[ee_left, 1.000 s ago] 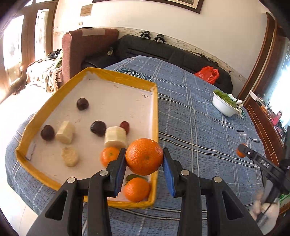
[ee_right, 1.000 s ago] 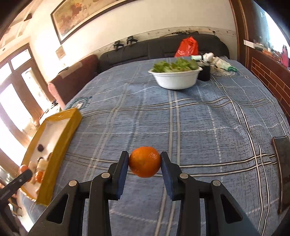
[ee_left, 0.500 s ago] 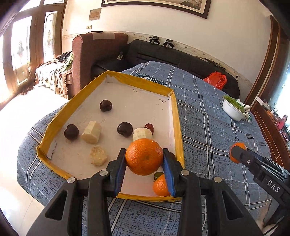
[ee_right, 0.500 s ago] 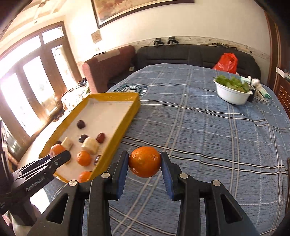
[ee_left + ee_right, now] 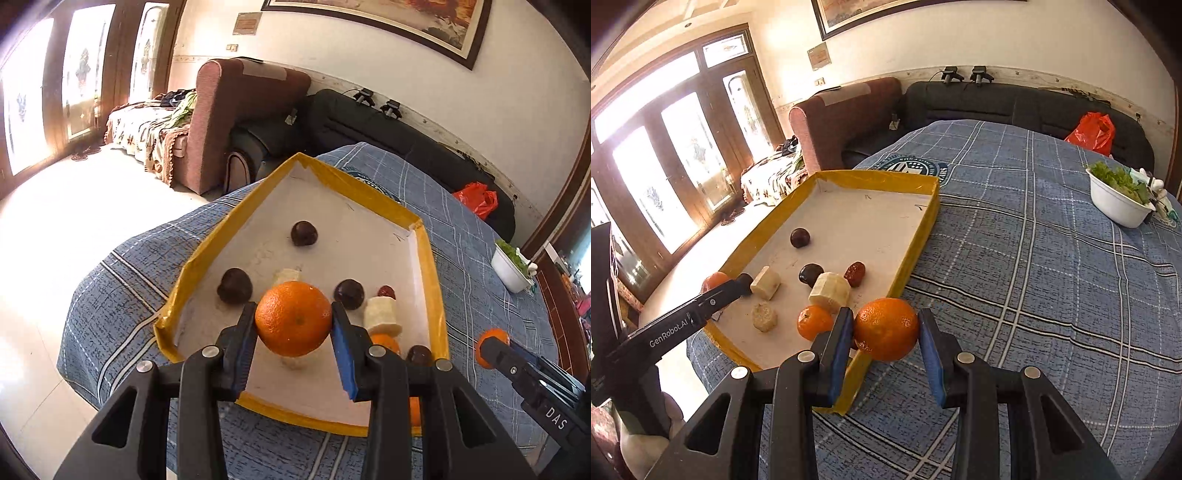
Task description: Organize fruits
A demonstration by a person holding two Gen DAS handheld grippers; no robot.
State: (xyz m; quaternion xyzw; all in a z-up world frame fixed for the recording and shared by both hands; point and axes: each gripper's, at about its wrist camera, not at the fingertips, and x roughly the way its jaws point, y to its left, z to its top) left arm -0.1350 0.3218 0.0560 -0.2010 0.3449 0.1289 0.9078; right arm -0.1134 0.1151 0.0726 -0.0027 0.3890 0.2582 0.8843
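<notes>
A yellow-rimmed tray (image 5: pixel 430 266) (image 5: pixel 919 236) lies on the blue checked cloth. It holds dark plums (image 5: pixel 800 237), banana pieces (image 5: pixel 829 290), a red date (image 5: pixel 854 274) and a small tangerine (image 5: pixel 814 322). My left gripper (image 5: pixel 294 314) is shut on an orange (image 5: pixel 293 321) and hangs over the tray's near part. My right gripper (image 5: pixel 885 321) is shut on a second orange (image 5: pixel 886 332) just above the tray's near right corner. Each gripper shows in the other's view: the left gripper (image 5: pixel 738 286) at the left, the right gripper (image 5: pixel 487 347) at the right.
A white bowl of greens (image 5: pixel 1119 201) stands at the table's far right, with a red bag (image 5: pixel 1093 131) behind it on a dark sofa. A brown armchair (image 5: pixel 236 122) stands beyond the tray. The table edge drops to the floor left of the tray.
Both grippers have swung left toward the tray, each still holding its orange. The left one now hangs over the tray's near left part; the right one has reached its near right corner.
</notes>
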